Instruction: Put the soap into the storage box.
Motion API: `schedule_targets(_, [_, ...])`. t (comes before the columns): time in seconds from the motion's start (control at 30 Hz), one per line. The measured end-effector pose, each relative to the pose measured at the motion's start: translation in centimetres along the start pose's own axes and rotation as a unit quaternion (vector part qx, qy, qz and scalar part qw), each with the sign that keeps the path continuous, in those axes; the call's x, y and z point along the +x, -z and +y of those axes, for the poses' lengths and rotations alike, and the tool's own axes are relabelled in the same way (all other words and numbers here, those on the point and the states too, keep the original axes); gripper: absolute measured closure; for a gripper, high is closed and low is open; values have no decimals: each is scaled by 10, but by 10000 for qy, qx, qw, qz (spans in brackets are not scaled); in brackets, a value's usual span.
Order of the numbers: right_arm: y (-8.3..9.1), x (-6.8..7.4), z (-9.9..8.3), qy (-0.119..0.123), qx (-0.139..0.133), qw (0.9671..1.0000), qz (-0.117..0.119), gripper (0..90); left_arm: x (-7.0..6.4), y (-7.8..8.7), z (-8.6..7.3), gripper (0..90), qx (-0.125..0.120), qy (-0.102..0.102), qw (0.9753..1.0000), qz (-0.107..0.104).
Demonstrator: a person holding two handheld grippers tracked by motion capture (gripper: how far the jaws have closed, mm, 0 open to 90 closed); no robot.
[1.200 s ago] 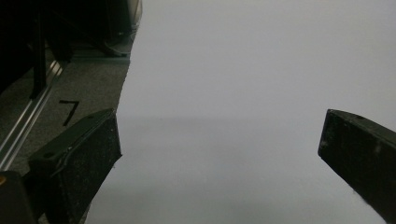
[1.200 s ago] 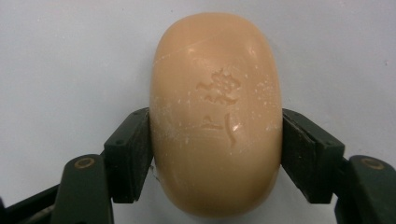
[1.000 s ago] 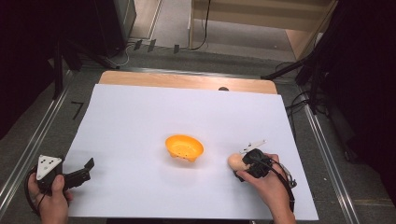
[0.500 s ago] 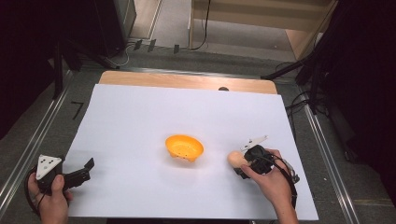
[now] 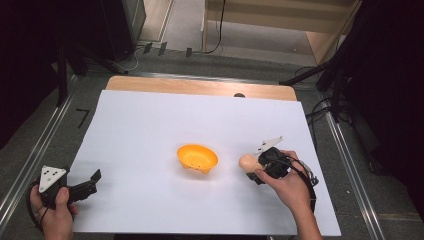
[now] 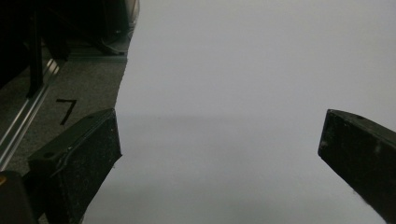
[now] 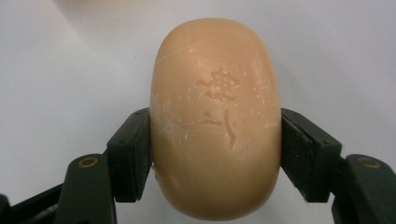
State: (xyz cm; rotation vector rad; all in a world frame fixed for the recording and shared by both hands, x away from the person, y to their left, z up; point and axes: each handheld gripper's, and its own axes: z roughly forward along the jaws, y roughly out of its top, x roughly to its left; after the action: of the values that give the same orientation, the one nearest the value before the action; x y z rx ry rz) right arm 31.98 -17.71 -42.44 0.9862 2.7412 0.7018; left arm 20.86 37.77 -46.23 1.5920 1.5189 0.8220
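Observation:
An oval tan bar of soap [image 7: 215, 116] with a stamped mark lies on the white sheet, and my right gripper [image 7: 215, 154] is shut on its sides. From above, the soap [image 5: 247, 162] pokes out to the left of the right gripper [image 5: 256, 169], a short way right of an orange perforated dish [image 5: 197, 158] at the table's middle. My left gripper [image 5: 90, 181] rests at the front left corner, pointing right. Its jaws stand wide apart over bare white sheet [image 6: 233, 93], with nothing between them.
The white sheet [image 5: 150, 125] covers most of the wooden table [image 5: 200, 87]. Metal rails [image 5: 30, 165] run along both sides. Dark stands and cables [image 5: 320, 75] sit beyond the far and right edges. A black mark [image 6: 67, 110] shows on the grey floor to the left.
The right hand has shifted slightly with the soap held; the left gripper has stayed in place.

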Motion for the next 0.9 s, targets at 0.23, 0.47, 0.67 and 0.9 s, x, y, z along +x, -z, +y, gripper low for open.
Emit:
schedule_targets(0.23, [5, 0, 13, 131, -41, 9999, 32, 334, 0, 0, 0, 0, -6, -4, 10000, -11])
schedule_targets(0.47, [11, 0, 24, 288, -142, 9994, 106, 334, 0, 0, 0, 0, -1, -8, 10000, -29])
schedule_targets(0.67, [12, 3, 34, 446, -171, 9987, 159, 334, 0, 0, 0, 0, -13, 1, 10000, -35])
schedule_targets(0.9, [8, 7, 48, 627, -136, 9977, 229, 334, 0, 0, 0, 0, 11, -7, 10000, -34])
